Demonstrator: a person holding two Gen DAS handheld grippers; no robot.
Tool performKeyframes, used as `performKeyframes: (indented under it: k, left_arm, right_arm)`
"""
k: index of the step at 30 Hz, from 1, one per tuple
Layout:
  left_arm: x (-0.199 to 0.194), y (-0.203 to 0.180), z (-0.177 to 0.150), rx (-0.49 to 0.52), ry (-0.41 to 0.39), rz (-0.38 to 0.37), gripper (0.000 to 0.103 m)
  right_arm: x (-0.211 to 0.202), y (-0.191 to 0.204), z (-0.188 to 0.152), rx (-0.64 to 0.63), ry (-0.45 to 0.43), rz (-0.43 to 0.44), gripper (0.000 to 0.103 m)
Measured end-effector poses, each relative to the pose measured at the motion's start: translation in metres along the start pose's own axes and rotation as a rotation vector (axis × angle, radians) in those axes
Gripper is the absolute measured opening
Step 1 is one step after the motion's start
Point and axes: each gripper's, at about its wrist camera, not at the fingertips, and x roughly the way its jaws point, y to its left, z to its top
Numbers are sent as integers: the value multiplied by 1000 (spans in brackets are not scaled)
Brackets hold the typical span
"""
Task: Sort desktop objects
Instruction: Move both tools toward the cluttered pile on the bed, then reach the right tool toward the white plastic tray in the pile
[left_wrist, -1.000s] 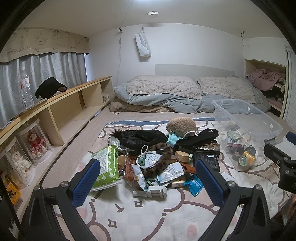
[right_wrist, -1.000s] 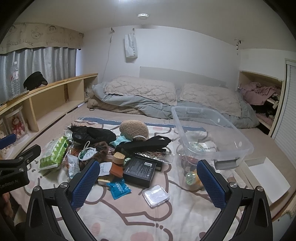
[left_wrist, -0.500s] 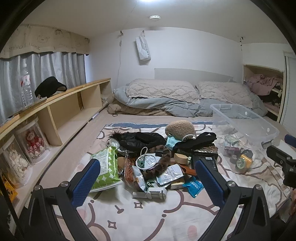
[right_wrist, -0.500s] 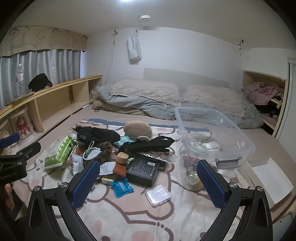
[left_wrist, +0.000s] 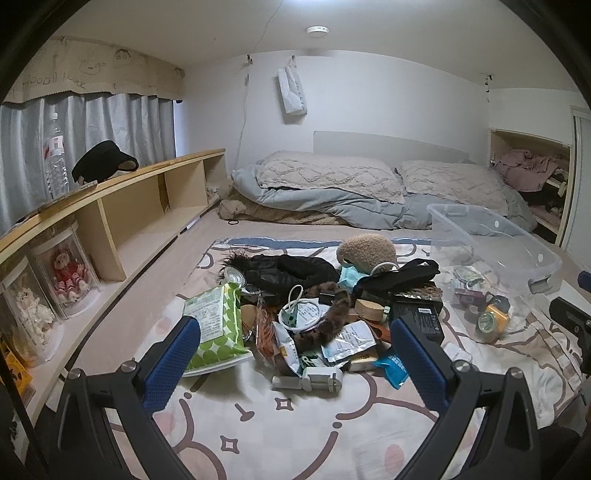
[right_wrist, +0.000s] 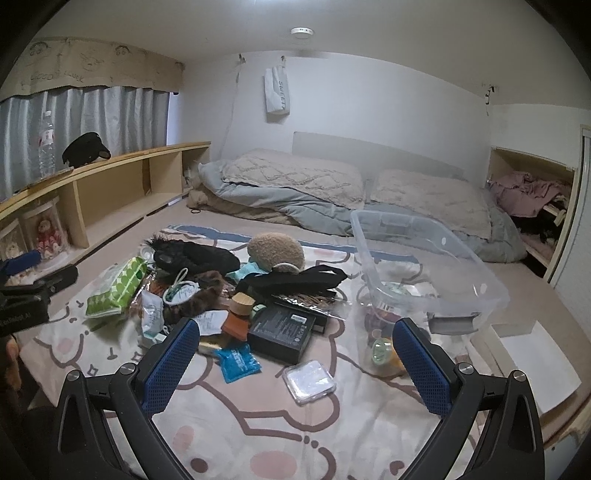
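Both tools are spread wide and hold nothing. The left tool (left_wrist: 295, 362) hovers above the near edge of the blanket (left_wrist: 303, 428), aimed at the left half of a heap of small things. The right tool (right_wrist: 295, 358) hovers beside it, aimed between the heap and a clear bin (right_wrist: 428, 266).

The heap (left_wrist: 314, 310) lies in the blanket's middle: a green wipes pack (left_wrist: 214, 325) at its left edge, a black box (right_wrist: 284, 332) and a blue sachet (right_wrist: 236, 360) nearer the right tool, and a flat clear case (right_wrist: 308, 376) lying apart toward the near edge.

The bin rests tilted at the blanket's right edge, over a few small items. It is likely the sorting target, placed within the right tool's reach.
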Motion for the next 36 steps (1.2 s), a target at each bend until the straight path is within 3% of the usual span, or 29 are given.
performKeyframes:
  k: [7, 11, 15, 23, 30, 34, 35, 36]
  left_arm:
    - [8, 15, -17, 43, -18, 84, 103]
    - [23, 28, -35, 53, 21, 128, 103]
    - [38, 44, -51, 38, 70, 162, 103]
    - [59, 65, -78, -21, 120, 138, 103]
    - [79, 79, -93, -89, 162, 90, 103]
    - [83, 87, -89, -112, 136, 98, 103]
    - [83, 89, -88, -113, 128, 103, 103]
    - [84, 90, -88, -113, 124, 105, 103]
  right_arm:
    - [11, -16, -9, -9, 29, 7, 103]
    - [30, -24, -25, -59, 72, -73, 103]
    - [55, -29, -47, -96, 139, -73, 103]
    - [108, -49, -86, -55, 199, 63, 103]
    - [136, -55, -96, -5, 190, 87, 103]
    - [151, -58, -93, 13, 182, 97, 103]
    - [153, -58, -92, 16, 179, 101, 99]
    - [156, -58, -92, 17, 179, 106, 86]
